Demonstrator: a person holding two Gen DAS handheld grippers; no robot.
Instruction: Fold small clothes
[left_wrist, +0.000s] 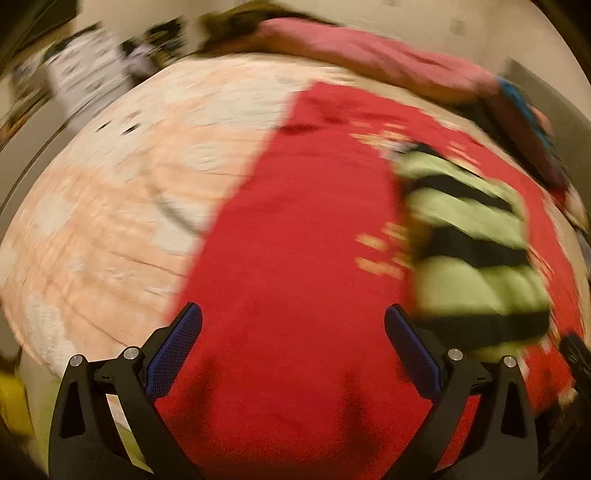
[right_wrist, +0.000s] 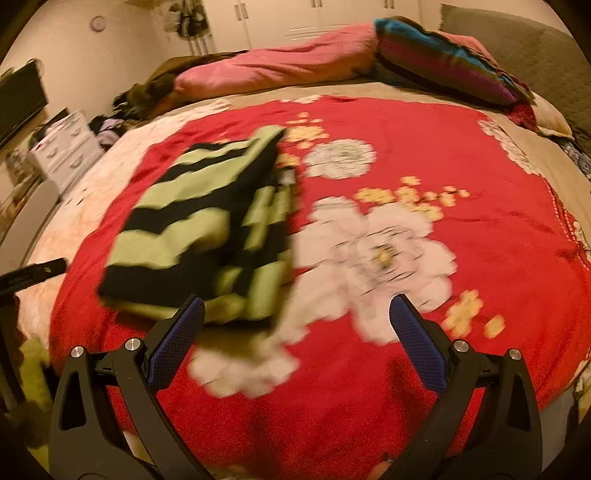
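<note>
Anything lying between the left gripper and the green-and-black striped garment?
Nothing but bare red blanket in the left wrist view. The open left gripper faces plain red fabric; the striped garment lies ahead to its right.

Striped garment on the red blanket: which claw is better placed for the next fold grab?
Right, probably. The striped garment lies just beyond the right claw, near its left finger. From the left claw, also open, it sits off to the side. Both views are blurred.
</note>
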